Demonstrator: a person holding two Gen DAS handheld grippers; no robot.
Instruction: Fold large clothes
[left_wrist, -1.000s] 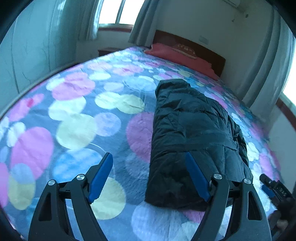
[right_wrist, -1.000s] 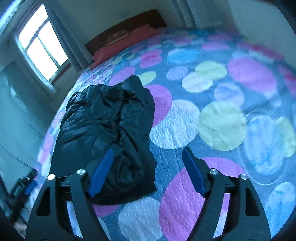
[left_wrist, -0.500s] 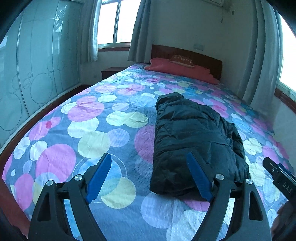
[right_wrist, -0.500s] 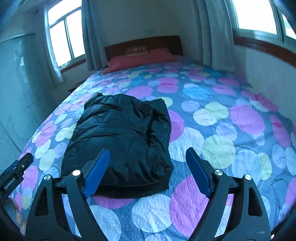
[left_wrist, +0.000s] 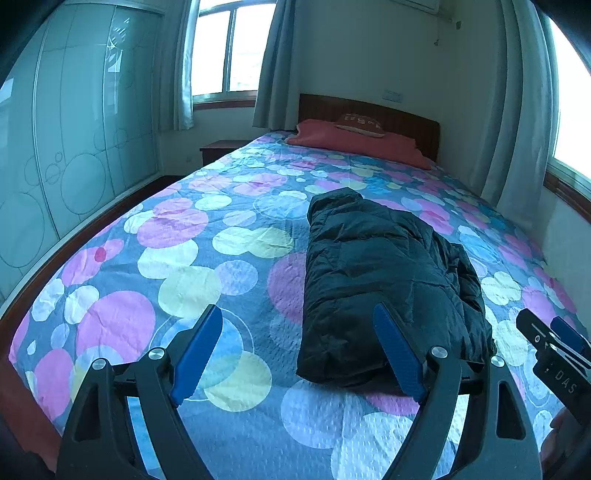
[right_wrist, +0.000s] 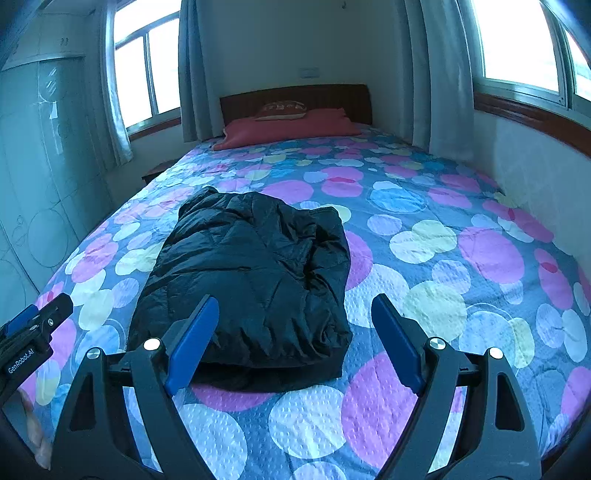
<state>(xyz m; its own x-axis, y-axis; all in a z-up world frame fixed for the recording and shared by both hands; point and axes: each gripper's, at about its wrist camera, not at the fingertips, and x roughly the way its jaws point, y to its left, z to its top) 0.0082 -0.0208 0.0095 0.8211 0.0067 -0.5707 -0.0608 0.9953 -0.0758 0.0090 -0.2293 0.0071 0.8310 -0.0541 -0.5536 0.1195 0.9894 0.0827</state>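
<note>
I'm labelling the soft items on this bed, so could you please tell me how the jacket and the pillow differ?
The jacket is black and puffy; the pillow is red and flatter. The jacket lies folded in a bundle near the foot of the bed; the pillow lies spread wide against the headboard. A small cushion sits on the pillow; nothing sits on the jacket. Both rest on the bed.

We look from both wrists, held above the foot of the bed, toward the headboard. Both views share the jacket ahead; each catches the other gripper at its edge.
</note>
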